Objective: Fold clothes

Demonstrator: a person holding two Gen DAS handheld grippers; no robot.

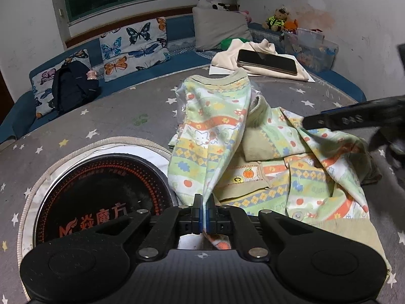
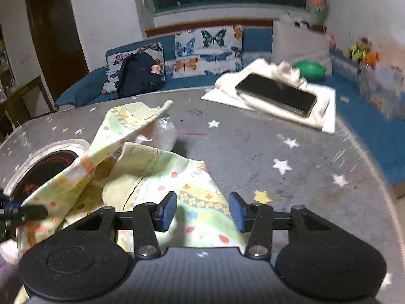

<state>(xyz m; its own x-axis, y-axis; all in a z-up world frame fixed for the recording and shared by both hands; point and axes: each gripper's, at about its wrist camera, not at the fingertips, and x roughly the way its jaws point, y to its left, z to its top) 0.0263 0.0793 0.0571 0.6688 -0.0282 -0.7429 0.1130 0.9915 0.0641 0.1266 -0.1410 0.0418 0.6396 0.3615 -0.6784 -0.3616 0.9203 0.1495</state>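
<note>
Up close in the left wrist view, the left gripper [image 1: 204, 204] pointed steeply down at the table [image 1: 106, 116], its jaws clamped on a fold of the patterned shirt [image 1: 215, 136], which rose as a taut ridge above the round cooktop [image 1: 101, 192]. The rest of the shirt lay crumpled just beside the cooktop, with the right gripper's dark finger [image 1: 349, 120] hanging over it. In the right wrist view, the right gripper [image 2: 203, 211] tilted downward, jaws apart and gripping nothing, above the shirt's hem [image 2: 202, 202]. A phone [image 2: 277, 93] lay well beyond the cooktop.
</note>
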